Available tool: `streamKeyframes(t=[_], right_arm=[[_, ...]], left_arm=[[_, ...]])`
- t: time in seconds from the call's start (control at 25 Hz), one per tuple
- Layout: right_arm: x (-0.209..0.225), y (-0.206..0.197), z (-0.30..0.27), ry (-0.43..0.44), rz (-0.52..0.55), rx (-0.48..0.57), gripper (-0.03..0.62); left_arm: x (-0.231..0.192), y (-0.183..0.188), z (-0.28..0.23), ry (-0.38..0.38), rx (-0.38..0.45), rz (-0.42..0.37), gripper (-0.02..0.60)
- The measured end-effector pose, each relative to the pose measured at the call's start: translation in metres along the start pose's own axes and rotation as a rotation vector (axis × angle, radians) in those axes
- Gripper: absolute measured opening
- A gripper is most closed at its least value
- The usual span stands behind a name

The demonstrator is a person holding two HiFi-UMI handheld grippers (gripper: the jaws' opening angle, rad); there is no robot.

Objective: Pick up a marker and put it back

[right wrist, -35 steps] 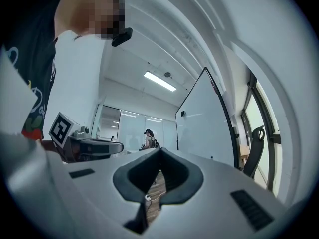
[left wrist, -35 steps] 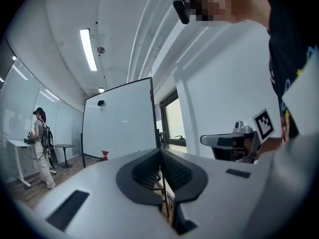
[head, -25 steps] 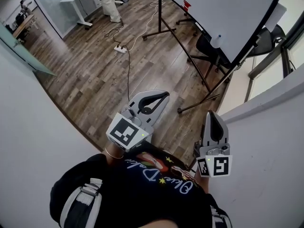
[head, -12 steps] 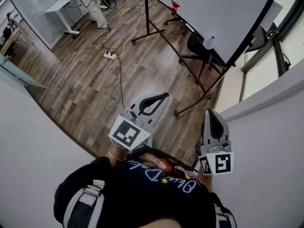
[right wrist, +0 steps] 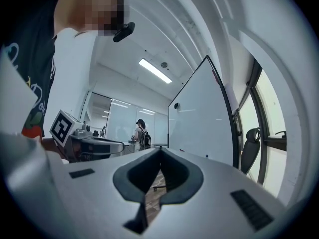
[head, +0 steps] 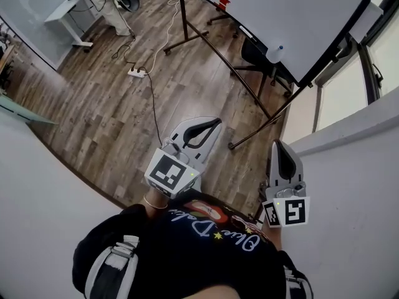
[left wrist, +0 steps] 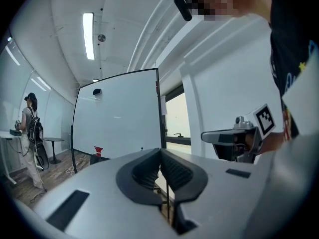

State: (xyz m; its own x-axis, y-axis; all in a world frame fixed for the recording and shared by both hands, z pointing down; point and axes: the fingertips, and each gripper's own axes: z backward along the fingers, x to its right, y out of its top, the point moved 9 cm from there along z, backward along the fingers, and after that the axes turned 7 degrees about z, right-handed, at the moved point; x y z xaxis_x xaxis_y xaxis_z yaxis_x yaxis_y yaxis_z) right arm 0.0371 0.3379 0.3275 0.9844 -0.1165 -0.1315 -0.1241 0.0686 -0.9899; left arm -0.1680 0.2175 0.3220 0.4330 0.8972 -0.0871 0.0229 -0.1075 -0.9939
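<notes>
Head view: both grippers hang close to the person's black shirt (head: 187, 254), above a wooden floor (head: 106, 111). The left gripper (head: 215, 124) points towards the whiteboard (head: 280, 11), and the right gripper (head: 277, 144) points the same way just beside a white wall (head: 355, 179). A second white wall (head: 37, 192) cuts in from the left, so the person stands in a narrow gap between two wall edges, with the floor widening ahead.

The whiteboard's dark stand runs slantwise across that floor. One foot (head: 234, 146) lies near the tips of both grippers, and a dark chair (head: 254, 52) sits behind the stand. A power strip (head: 136, 73) lies well ahead on the boards, its cable trailing towards the left gripper. Farther off stands a desk (head: 65, 17).

In the left gripper view the left gripper (left wrist: 160, 151) has its jaws together with nothing between them. The right gripper (right wrist: 160, 150) in its own view is likewise pressed closed and empty.

A small red thing (head: 222, 2) sits at the whiteboard's lower edge, well apart from both grippers. Whether it is the marker is too small to tell.
</notes>
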Motion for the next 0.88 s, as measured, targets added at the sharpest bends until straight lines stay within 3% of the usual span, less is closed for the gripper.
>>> streamKeyframes(t=[0.88], right_arm=[[0.007, -0.003, -0.107, -0.077, 0.021, -0.061, 0.0]], left_arm=[[-0.108, 0.014, -0.061, -0.109, 0.032, 0.029, 0.003]])
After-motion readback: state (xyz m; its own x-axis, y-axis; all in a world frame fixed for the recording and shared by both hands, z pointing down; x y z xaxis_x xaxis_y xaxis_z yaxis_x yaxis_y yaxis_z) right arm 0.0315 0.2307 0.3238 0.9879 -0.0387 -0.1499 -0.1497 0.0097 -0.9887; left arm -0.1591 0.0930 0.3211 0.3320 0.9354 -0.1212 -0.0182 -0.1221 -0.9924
